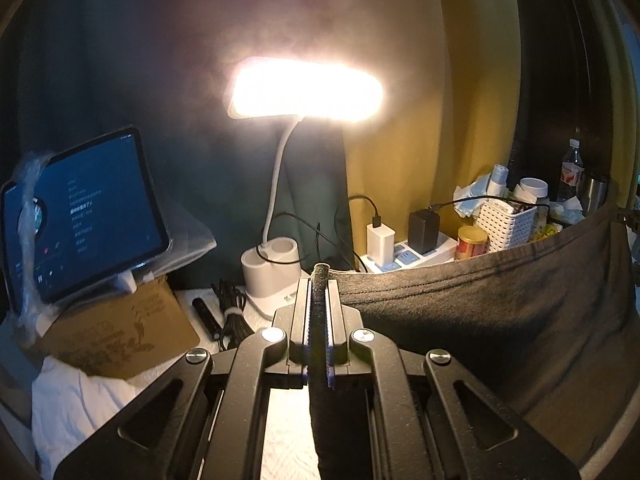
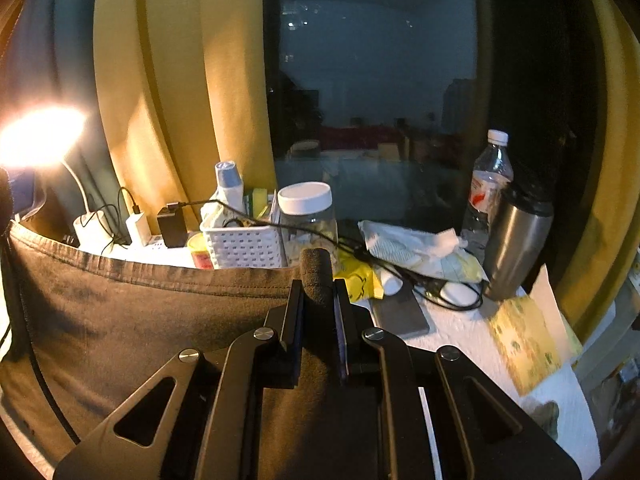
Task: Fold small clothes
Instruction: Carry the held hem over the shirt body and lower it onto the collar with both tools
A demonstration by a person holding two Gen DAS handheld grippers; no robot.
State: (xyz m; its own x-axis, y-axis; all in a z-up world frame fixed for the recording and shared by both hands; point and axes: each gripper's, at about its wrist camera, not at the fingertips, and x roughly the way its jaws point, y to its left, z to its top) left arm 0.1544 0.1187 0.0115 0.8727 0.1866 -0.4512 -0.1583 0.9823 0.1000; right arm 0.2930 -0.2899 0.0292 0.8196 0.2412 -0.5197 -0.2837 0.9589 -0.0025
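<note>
Dark cloth [image 1: 500, 312] hangs stretched across the lower right of the left view, above the counter [image 2: 472, 340]. Left tool [image 1: 319, 280] and right tool [image 2: 318, 276] each pinch a bunched corner of it.

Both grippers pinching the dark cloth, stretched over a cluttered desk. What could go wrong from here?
1. The dark garment hangs close in front of the white basket and charger cables; swinging it may snag or topple them.
2. Left gripper and right gripper each pinch only a bunched edge, which might slip.
3. The lamp glare could hide the hem.
</note>
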